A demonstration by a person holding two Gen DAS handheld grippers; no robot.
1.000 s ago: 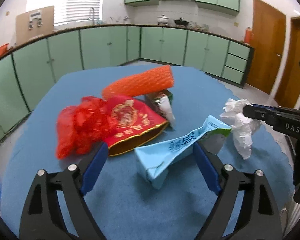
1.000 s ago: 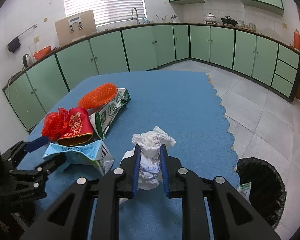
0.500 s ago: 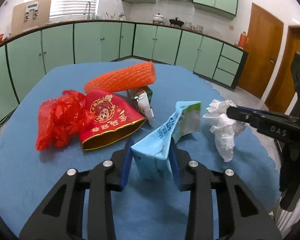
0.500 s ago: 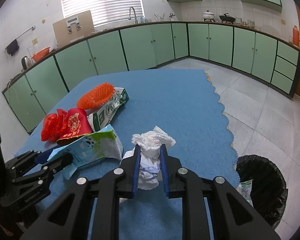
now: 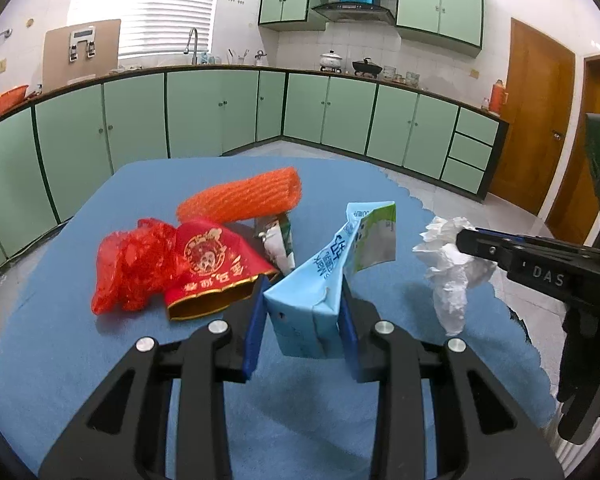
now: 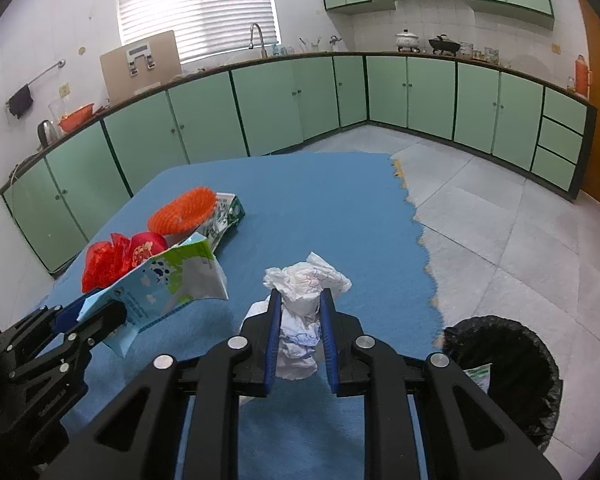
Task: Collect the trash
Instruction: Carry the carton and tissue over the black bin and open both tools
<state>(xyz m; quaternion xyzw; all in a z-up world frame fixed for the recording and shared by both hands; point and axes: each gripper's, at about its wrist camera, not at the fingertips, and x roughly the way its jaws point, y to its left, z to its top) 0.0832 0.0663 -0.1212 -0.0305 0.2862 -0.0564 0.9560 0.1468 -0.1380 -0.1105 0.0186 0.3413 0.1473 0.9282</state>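
My left gripper (image 5: 303,284) is shut on a crushed light-blue milk carton (image 5: 332,264), which hangs tilted just above the blue tablecloth (image 5: 80,340). In the right wrist view the same carton (image 6: 168,280) sticks out of the left gripper (image 6: 96,308) at the lower left. My right gripper (image 6: 301,294) is shut on a crumpled white tissue (image 6: 306,276), held over the table near its right edge. The tissue (image 5: 448,272) and the right gripper (image 5: 466,240) also show at the right of the left wrist view.
On the cloth lie a red plastic bag (image 5: 128,268), a red and gold pouch (image 5: 216,268), an orange foam net (image 5: 244,196) and a flattened green-white carton (image 5: 278,240). A black-lined bin (image 6: 508,364) stands on the floor past the table's right edge.
My left gripper closed on the blue carton and lifted it off the cloth, tipping it upward. The right gripper and its tissue stayed put.
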